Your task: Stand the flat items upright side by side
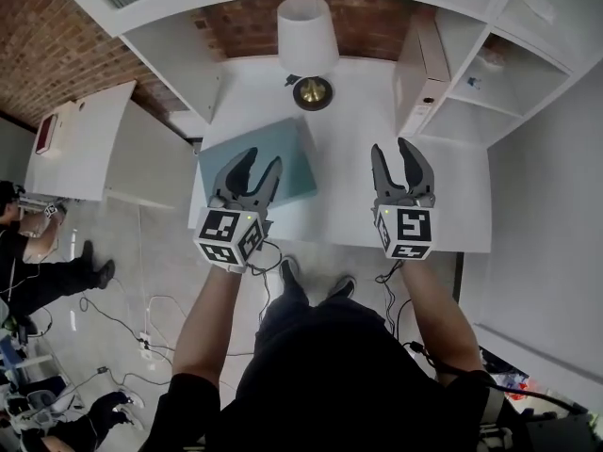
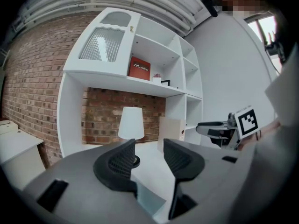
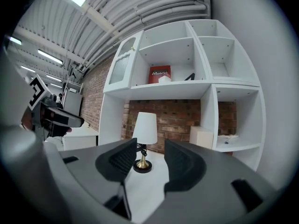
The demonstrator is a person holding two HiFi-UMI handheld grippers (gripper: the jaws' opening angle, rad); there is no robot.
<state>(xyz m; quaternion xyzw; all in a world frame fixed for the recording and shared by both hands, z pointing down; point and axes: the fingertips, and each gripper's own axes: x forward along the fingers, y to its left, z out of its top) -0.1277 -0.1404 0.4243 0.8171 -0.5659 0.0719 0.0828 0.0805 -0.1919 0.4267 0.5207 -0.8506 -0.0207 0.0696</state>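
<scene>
Left hand-held gripper (image 1: 263,158): jaws half apart, nothing held, poised over the near part of the teal flat panel (image 1: 292,153). Right hand-held gripper (image 1: 391,149): jaws likewise half apart and empty, above bare bench (image 1: 349,149). The teal flat panel lies flat on the bench's left side, its left corner close to the bench edge. Step in hand, as judged: approach, with no grasp made and 1 item not yet stood up. The next move calls for a jaw worked under an edge of the panel, probably at that left corner, then a tilt upright. Open room: the bare middle of the bench. Farther back are 1 lamp (image 1: 308,26) at centre and 1 cream box (image 1: 421,64) upright by the shelf wall (image 1: 462,36), the likely neighbour.
</scene>
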